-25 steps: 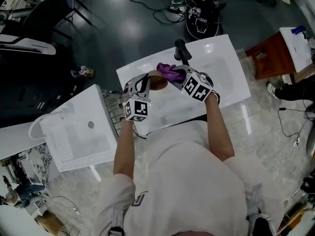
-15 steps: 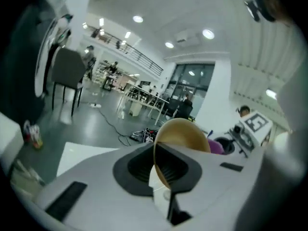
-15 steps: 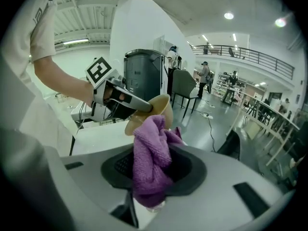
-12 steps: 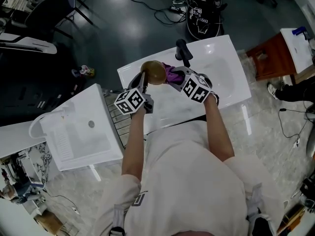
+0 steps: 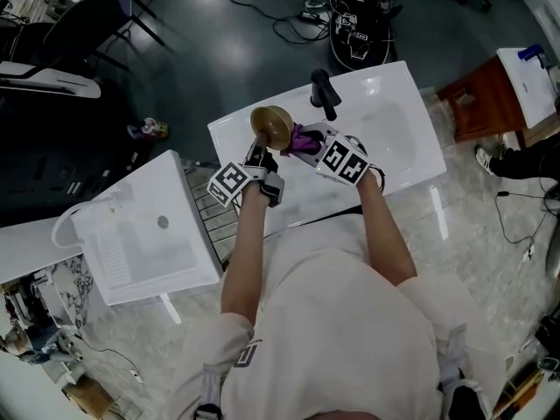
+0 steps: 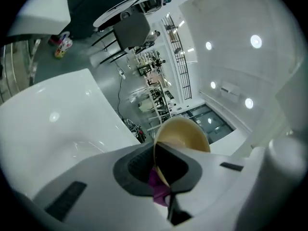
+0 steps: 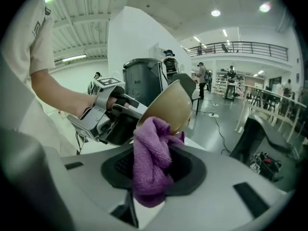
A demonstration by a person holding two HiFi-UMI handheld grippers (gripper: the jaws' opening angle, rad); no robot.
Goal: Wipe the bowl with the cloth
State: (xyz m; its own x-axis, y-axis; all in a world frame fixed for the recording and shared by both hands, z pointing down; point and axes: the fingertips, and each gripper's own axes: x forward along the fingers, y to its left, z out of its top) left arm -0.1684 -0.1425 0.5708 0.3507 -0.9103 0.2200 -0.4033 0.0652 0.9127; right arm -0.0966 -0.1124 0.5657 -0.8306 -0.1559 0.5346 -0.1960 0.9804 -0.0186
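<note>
pinching the bowl (image 5: pixel 272 124) by its thin rim in our near-closed left gripper (image 5: pixel 260 149) above the white basin (image 5: pixel 404 134), we risk levering it loose if our right gripper (image 5: pixel 311 145), clamped on the cloth (image 5: pixel 298 136), pushes too hard.

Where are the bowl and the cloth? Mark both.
bowl (image 5: pixel 272 123), head view, middle of its tan surface
cloth (image 7: pixel 151 160), right gripper view, middle of the purple bunch
</note>
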